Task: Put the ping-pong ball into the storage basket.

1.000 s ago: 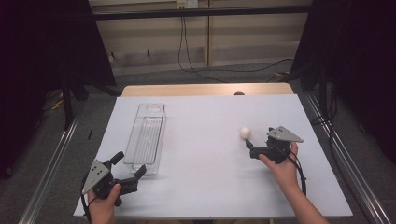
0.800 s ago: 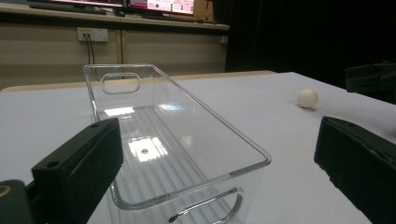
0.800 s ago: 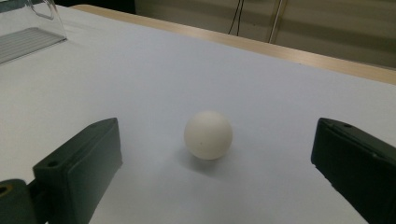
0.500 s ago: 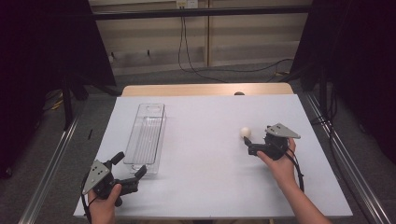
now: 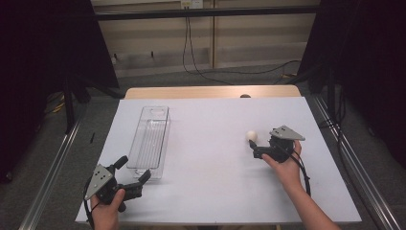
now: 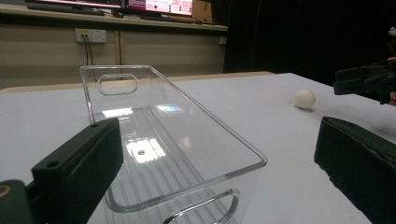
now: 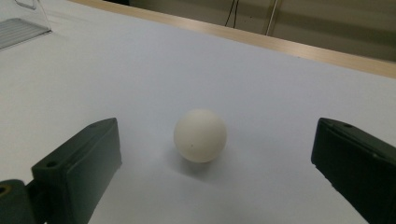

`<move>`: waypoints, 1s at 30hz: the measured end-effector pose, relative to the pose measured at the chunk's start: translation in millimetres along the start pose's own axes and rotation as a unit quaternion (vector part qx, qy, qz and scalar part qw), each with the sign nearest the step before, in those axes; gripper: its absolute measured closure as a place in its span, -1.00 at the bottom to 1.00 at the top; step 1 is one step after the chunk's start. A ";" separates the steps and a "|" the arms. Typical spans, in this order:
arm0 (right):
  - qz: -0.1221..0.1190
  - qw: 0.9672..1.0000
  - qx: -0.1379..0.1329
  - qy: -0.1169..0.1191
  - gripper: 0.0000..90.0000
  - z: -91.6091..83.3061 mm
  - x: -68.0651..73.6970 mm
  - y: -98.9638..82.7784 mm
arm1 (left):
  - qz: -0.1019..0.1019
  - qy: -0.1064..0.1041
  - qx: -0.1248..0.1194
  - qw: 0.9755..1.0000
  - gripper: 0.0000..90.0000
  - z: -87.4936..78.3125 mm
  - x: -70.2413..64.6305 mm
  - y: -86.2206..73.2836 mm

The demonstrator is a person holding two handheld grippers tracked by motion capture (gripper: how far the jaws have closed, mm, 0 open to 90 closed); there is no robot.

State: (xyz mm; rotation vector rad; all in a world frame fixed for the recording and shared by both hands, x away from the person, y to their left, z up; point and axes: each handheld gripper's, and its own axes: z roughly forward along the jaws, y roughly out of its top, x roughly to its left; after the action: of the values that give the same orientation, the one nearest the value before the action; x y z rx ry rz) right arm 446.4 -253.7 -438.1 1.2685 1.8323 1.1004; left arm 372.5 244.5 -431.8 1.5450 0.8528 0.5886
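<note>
the right gripper [image 5: 257, 146] has moved closer to the ball [image 5: 251, 135], which lies on the table [image 5: 210, 191] between its wide-apart jaws, not touched; a grasp seems next; the left gripper [image 5: 131, 177], also wide apart and empty, waits near the tray [image 5: 143, 167].

The bench [image 5: 210, 191] fills the middle of the high view, its top covered by a plain white sheet, with a strip of pale wood showing along its far edge. A long clear plastic tray [image 5: 151, 141] lies on it in the left half of the frame, running lengthwise from near to far, with a handle cut-out at each end. A small white ball [image 5: 252, 135] rests on the sheet right of centre, well apart from the tray.
</note>
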 end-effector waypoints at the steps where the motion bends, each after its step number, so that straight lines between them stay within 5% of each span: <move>1: -0.003 1.000 -0.002 0.000 -0.97 0.3 -0.1 1.6 | -0.002 -0.002 0.000 1.000 -0.97 0.4 -0.3 -0.4; 30: -0.002 1.000 0.009 0.004 -0.97 8.0 -4.2 17.2 | -0.005 -0.004 -0.003 1.000 -0.97 -0.2 0.1 0.7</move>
State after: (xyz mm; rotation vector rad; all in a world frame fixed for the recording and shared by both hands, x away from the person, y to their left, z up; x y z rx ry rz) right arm 461.6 -252.2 -426.0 1.2727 1.8536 1.0903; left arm 372.6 244.6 -431.1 1.5362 0.8512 0.5776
